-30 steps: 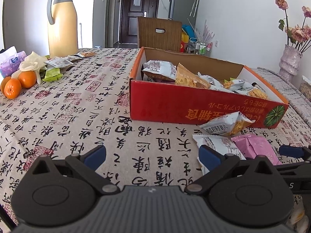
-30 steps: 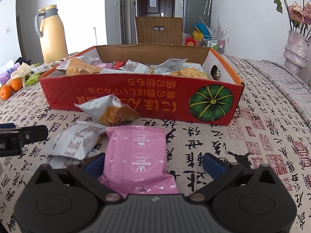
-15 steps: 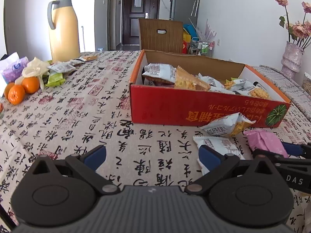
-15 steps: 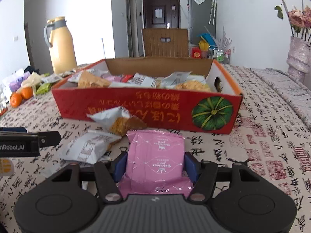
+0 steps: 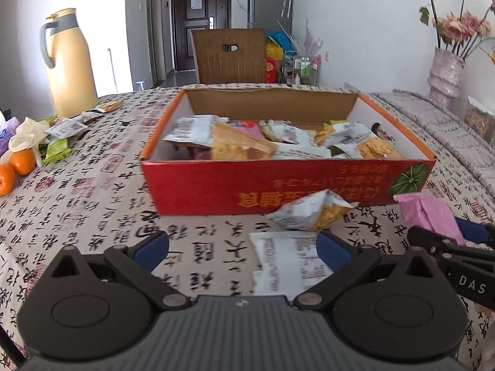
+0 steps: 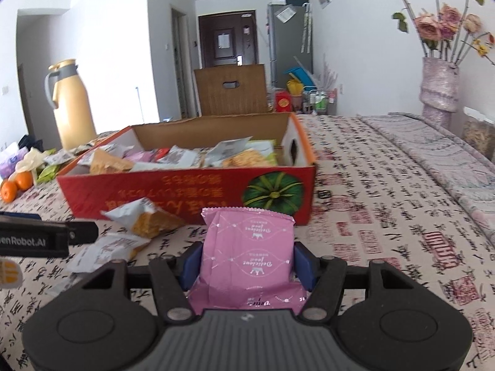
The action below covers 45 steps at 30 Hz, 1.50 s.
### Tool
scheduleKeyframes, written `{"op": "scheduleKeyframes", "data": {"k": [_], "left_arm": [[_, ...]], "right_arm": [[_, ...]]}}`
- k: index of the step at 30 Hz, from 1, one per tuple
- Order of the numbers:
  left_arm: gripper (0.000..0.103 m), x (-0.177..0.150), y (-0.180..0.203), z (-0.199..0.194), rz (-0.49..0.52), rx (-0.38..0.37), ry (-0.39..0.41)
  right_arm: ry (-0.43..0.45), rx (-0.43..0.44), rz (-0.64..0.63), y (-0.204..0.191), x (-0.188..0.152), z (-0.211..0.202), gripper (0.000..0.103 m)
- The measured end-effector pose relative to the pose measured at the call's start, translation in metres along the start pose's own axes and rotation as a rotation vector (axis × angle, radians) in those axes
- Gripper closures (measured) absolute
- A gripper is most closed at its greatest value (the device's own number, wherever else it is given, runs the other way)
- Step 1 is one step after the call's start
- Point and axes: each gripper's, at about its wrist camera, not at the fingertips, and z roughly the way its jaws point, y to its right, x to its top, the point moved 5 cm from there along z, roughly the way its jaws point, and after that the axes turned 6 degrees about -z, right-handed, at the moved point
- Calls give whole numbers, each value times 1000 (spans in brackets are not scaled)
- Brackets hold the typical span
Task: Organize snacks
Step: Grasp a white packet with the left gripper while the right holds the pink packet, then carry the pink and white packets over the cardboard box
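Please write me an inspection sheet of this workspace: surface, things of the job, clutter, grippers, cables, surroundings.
Surface: table under a calligraphy-print tablecloth.
Job's things: red cardboard box open, holding many snack packets; pink snack packet held off the table; two white snack packets lying in front of the box.
Clutter: oranges, wrappers and a purple tissue pack at the far left edge.
Grippers: right gripper shut on the pink packet; left gripper open, holding nothing.
Cables: nothing seen.
Surroundings: yellow thermos jug, wooden chair, vase of dried roses, fridge, dark door.
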Motion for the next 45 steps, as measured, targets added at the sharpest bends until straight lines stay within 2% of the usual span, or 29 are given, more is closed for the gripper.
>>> {"op": "scheduleKeyframes", "data": {"k": [8,11,13,18,21,22,36,45], "left_arm": [[1,-5,25,15,29,20,-50],[4,-7,30,18,37,21,-57],[16,-8,33,19,43,14,-68],[31,-11,34,26,37,10,-91],[50,-11,33,28,28,-3,-105],[52,-11,33,29,24,-6,-109],[57,-12,27,19,29,-19,-89],[57,-4,19,-7,33,-40,-28]], "right_arm": [[10,-15,32,13,-6,1,42],[17,-8,29,12,-7,3,42],[19,-7,32,12,-7,4,42],[23,3,36,12,-8,4,42],[23,5,33,11,-9,5,42],[23,5,34,11,-9,5,42],[33,5,37,12,-9,4,42],[51,0,28,11,-5,-2,42]]}}
